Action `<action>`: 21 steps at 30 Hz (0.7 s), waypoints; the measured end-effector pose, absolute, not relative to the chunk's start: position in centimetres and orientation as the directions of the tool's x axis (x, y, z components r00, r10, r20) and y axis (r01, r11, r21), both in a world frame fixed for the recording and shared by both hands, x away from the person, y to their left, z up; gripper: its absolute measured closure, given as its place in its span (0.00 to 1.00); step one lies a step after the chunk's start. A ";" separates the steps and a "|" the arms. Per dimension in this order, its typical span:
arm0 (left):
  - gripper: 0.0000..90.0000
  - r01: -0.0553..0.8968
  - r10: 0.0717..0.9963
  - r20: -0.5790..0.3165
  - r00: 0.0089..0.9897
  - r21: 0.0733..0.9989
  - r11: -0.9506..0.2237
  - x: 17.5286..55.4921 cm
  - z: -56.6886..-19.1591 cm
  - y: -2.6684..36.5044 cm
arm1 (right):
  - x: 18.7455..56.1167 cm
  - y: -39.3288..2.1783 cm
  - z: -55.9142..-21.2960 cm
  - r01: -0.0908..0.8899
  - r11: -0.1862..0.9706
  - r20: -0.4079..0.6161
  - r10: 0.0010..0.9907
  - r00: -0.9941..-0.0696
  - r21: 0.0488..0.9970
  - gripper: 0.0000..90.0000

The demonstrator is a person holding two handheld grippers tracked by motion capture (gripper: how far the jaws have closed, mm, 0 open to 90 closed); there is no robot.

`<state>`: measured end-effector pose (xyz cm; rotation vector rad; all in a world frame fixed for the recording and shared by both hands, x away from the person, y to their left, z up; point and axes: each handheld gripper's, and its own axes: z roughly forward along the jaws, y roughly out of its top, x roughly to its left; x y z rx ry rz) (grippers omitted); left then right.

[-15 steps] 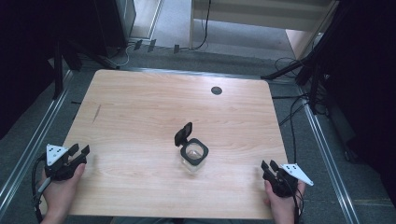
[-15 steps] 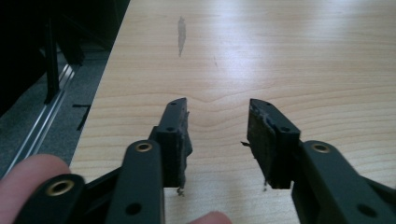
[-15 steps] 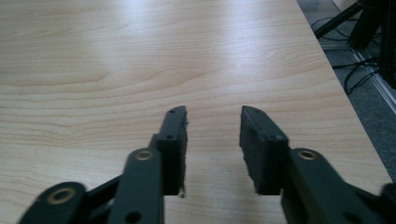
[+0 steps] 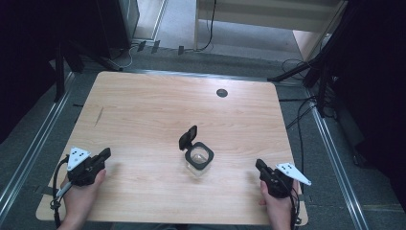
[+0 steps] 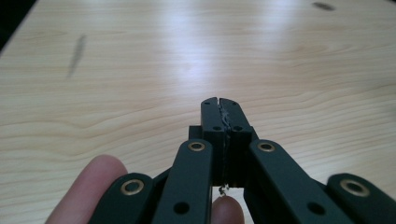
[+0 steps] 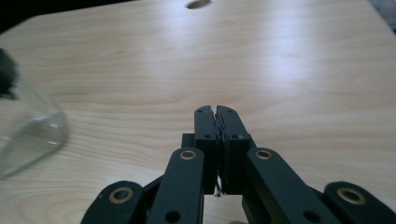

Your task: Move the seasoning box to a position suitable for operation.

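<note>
Nothing has shifted: I keep both claws, left [image 4: 104,154] and right [image 4: 260,166], pressed together, resting on the desk [image 4: 143,110], well apart from the open jar [image 4: 198,157], so no step has begun.

Brightness: your table [image 4: 158,103] is evenly lit in the high view, while the room around it is very dark.
Glare: in both gripper views you see a pale, wide sheen on the wood, running away from the camera.
Focus: your left claw [image 5: 219,103] and right claw [image 6: 215,111] are sharp; the far table is soft.
Blur: the glass jar [image 6: 25,133] at the edge is blurred.
</note>
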<state>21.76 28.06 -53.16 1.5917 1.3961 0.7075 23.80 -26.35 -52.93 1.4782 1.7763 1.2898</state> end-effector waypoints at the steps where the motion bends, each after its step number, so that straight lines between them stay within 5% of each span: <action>1: 1.00 0.469 0.959 -0.159 0.235 0.883 0.032 21.8 -52.7 27.3 | 23.9 -25.7 -52.7 0.472 -0.023 0.187 0.934 -0.304 0.882 0.94; 8: 1.00 0.495 0.940 -0.174 0.295 0.869 0.005 22.7 -52.5 24.2 | 25.1 -23.0 -52.4 0.479 0.027 0.169 0.917 -0.361 0.877 0.97; 12: 1.00 0.502 0.914 -0.159 0.373 0.863 -0.055 22.7 -52.7 20.6 | 26.1 -21.8 -52.7 0.505 -0.043 0.271 0.881 -0.388 0.862 1.00; 21: 1.00 0.479 0.867 -0.166 0.469 0.873 -0.093 22.4 -52.2 14.4 | 26.3 -17.8 -52.0 0.475 0.052 0.204 0.857 -0.472 0.878 1.00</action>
